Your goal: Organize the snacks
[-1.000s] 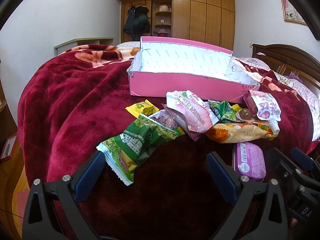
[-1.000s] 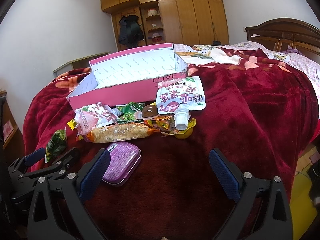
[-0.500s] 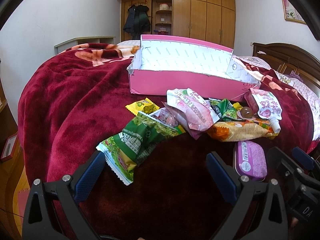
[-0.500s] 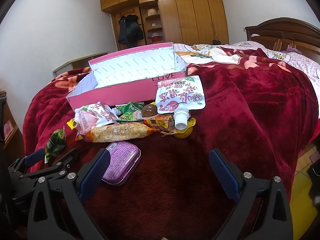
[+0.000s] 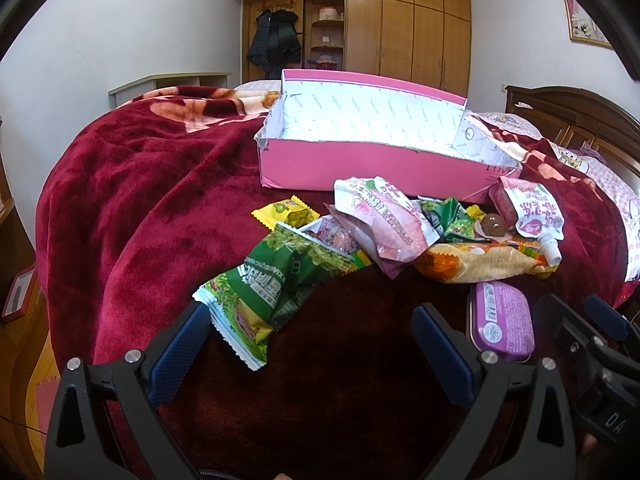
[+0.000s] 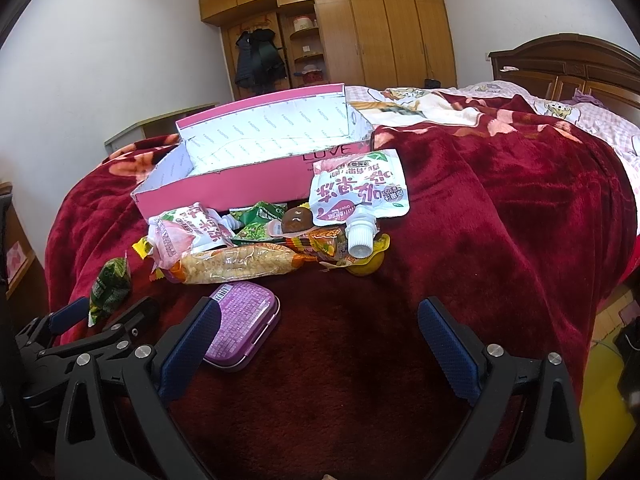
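**On the red blanket: snack pile before both claws**

Left wrist view: my left gripper gapes wide, holding nothing. Green snack packet lies just beyond its left finger; purple tin just right of the other. Pink box sits behind the pile.

Right wrist view: my right gripper likewise spread, empty. Purple tin beside its left finger; white-capped pouch leans on the pink box, well ahead.

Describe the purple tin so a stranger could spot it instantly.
Start at the long pink box on the red blanket, then come forward past the heap of snack bags in front of it. The purple tin lies flat, alone, on the near side: the only rigid, rounded-corner container among crinkly packets.
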Demonstrator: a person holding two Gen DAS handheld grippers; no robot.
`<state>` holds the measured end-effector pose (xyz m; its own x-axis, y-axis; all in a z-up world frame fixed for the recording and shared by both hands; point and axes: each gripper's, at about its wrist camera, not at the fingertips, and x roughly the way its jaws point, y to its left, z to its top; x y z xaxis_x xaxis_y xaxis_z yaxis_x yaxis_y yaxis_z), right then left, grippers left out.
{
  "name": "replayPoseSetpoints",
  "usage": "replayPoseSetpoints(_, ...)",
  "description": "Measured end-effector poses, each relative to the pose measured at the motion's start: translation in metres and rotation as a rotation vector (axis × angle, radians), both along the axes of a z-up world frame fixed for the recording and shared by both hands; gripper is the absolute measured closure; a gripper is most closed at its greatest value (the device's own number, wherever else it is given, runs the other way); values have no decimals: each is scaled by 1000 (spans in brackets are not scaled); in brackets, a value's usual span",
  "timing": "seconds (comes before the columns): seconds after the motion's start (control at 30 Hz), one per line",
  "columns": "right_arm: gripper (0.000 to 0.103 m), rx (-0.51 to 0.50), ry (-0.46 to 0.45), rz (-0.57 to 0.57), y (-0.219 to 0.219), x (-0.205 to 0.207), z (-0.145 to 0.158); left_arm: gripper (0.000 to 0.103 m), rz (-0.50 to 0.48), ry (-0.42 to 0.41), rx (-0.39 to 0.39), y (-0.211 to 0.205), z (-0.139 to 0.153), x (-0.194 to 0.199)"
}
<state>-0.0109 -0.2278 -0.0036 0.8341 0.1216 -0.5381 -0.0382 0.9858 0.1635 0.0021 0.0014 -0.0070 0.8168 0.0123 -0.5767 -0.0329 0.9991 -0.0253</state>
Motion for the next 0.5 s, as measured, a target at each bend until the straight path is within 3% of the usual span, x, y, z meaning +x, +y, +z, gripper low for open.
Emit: replayPoseSetpoints(0.5,2,7,9,-5,-2,1,-1,0,-31,-18,-11,5,8,2)
